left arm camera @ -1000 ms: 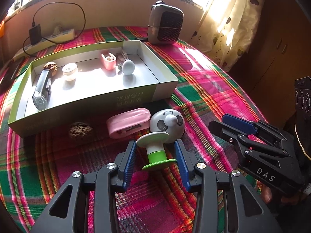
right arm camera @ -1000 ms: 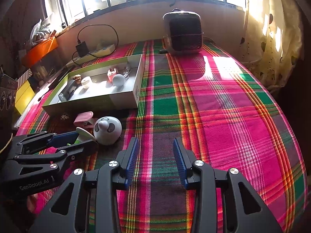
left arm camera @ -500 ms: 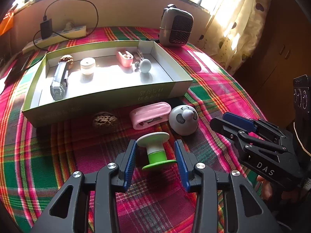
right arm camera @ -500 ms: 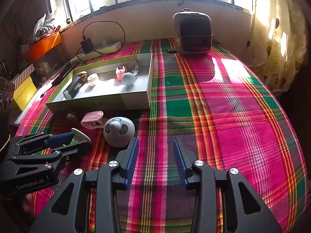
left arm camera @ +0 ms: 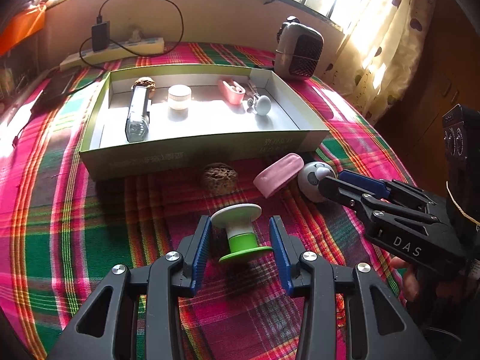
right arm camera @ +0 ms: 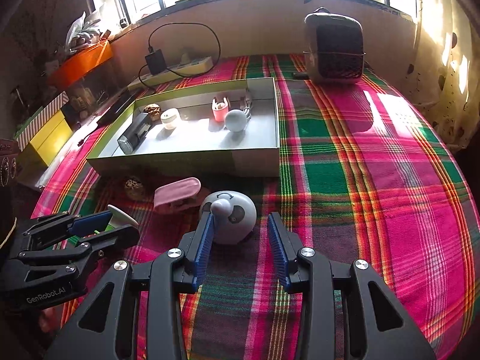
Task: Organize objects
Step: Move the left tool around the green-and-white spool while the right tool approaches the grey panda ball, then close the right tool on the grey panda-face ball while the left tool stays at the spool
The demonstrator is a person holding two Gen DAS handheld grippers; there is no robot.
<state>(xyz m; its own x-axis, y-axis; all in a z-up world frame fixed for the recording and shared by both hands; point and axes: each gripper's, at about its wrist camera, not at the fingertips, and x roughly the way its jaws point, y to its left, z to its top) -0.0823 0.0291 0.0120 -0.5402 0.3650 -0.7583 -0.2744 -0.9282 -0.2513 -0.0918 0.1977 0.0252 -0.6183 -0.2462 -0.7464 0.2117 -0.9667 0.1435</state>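
Observation:
My left gripper [left arm camera: 240,234] is shut on a white and green spool [left arm camera: 240,234] and holds it above the plaid cloth, in front of the open green box [left arm camera: 198,153]. My right gripper [right arm camera: 240,234] is open, its fingers on either side of a grey ball-shaped toy [right arm camera: 231,216] that rests on the cloth. A pink case [right arm camera: 177,195] and a brown walnut-like lump [right arm camera: 135,184] lie between the toy and the box. The box holds a silver tube [left arm camera: 138,114], a white jar [left arm camera: 179,96], a pink holder [left arm camera: 231,90] and a white knob [left arm camera: 262,105].
A grey fan heater [right arm camera: 336,51] stands at the back right. A power strip with a black charger [right arm camera: 174,66] lies at the back by the wall. A curtain [left arm camera: 387,39] hangs on the right. Yellow and orange boxes [right arm camera: 45,135] sit off the left edge.
My left gripper has lifted and pulled back with the spool. My right gripper has moved left and forward, so the grey toy now sits between its fingers.

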